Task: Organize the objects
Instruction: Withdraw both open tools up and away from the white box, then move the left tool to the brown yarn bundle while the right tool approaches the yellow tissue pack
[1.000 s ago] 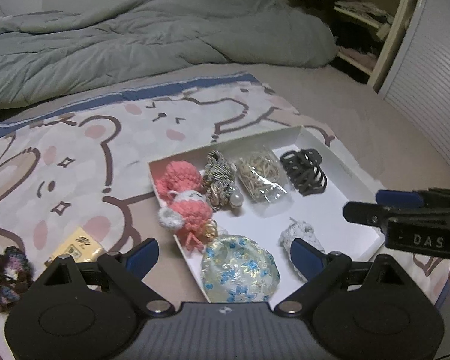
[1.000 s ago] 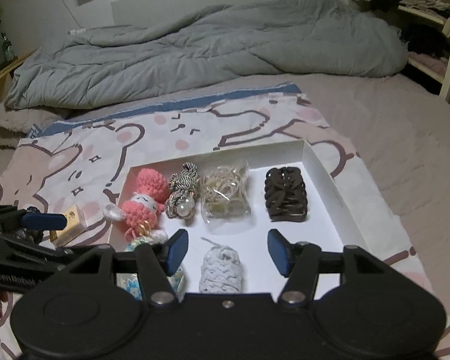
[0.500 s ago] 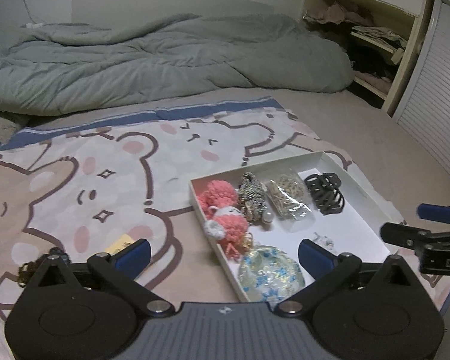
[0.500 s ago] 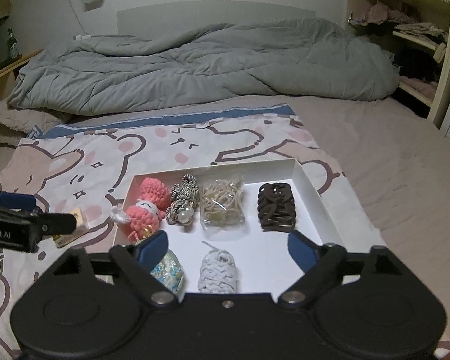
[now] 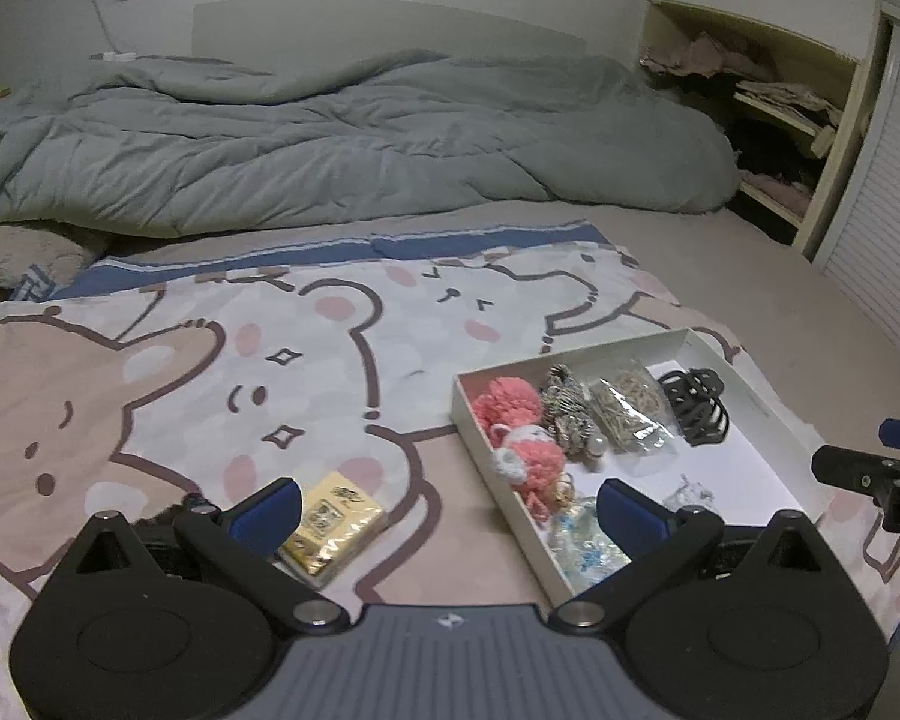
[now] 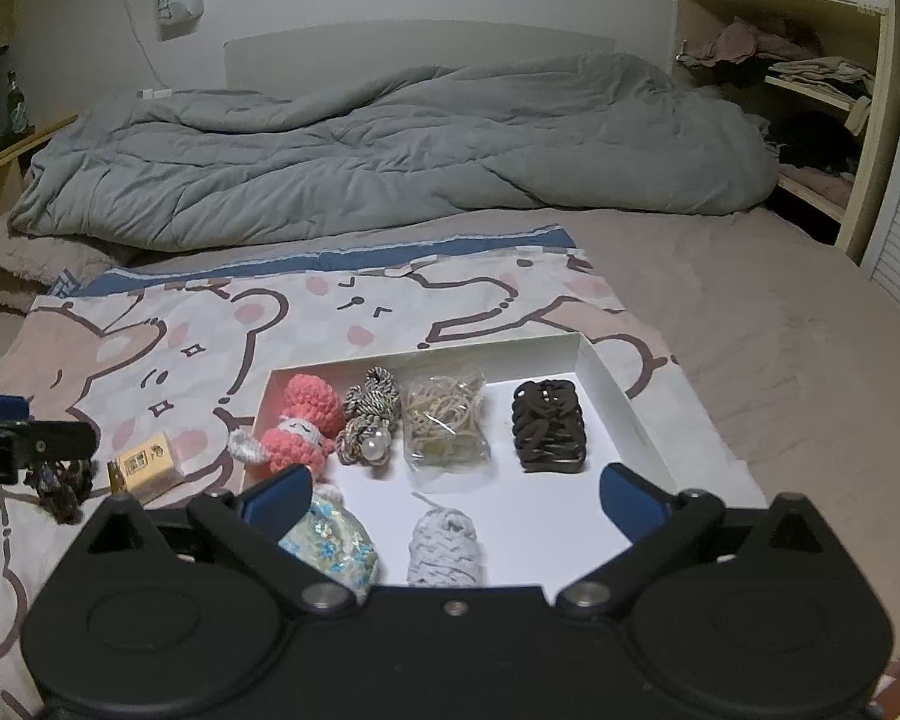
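Observation:
A white tray lies on the bear-print blanket. It holds a pink crochet doll, a striped scrunchie with a pearl, a bag of rubber bands, a dark hair claw, a white knitted scrunchie and a blue floral pouch. A gold packet and a dark scrunchie lie left of the tray. My left gripper is open and empty above the packet and the tray's left edge. My right gripper is open and empty over the tray's near half.
A rumpled grey duvet covers the far half of the bed. Open shelves with clothes and a slatted door stand at the right. A low shelf is at the far left.
Both grippers have pulled back and up from the tray, so it looks smaller. My left gripper has swung left and now frames the gold packet. The right jaws have opened wider.

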A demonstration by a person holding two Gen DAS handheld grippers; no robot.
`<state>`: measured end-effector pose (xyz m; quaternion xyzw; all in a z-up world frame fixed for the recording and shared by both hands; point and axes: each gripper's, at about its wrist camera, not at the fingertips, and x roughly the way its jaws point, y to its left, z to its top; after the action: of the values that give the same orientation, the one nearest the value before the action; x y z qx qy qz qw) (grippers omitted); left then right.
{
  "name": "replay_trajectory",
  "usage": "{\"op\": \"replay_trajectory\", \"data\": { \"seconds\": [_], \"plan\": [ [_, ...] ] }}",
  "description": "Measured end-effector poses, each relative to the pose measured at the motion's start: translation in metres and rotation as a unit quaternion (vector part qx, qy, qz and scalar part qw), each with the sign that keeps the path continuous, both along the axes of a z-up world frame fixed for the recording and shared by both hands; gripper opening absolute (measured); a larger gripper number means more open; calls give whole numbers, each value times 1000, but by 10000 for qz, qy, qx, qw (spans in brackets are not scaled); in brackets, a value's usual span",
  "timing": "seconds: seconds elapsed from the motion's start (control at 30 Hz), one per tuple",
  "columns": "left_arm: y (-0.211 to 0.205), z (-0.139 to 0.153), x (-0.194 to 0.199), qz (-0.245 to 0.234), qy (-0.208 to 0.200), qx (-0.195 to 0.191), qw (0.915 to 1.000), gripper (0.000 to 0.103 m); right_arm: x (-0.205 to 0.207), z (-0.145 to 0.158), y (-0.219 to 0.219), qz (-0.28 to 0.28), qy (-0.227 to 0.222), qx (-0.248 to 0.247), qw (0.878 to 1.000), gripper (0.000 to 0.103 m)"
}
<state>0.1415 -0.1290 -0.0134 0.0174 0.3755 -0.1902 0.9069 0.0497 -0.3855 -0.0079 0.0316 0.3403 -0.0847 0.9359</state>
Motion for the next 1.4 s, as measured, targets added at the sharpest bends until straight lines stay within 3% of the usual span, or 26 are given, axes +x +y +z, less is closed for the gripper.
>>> {"op": "replay_trajectory", "data": {
  "seconds": [0.27,0.5,0.83,1.17,1.4],
  "plan": [
    [34,4,6,270,-31,-50,9996,103,14,-2,23,59,-56,23,10000,103],
    [68,2,10,494,-109,97,9987,103,35,-5,61,405,-71,34,9992,103],
    [125,-2,19,979,-75,16,9952,103,58,-8,112,908,-72,24,9958,103],
    [167,-15,36,1497,-44,271,9884,103,84,-21,152,1311,-82,9,9913,103],
    [179,-27,46,1377,-14,286,9901,103,104,-34,174,1600,-122,-20,9870,103]
  ]
}}
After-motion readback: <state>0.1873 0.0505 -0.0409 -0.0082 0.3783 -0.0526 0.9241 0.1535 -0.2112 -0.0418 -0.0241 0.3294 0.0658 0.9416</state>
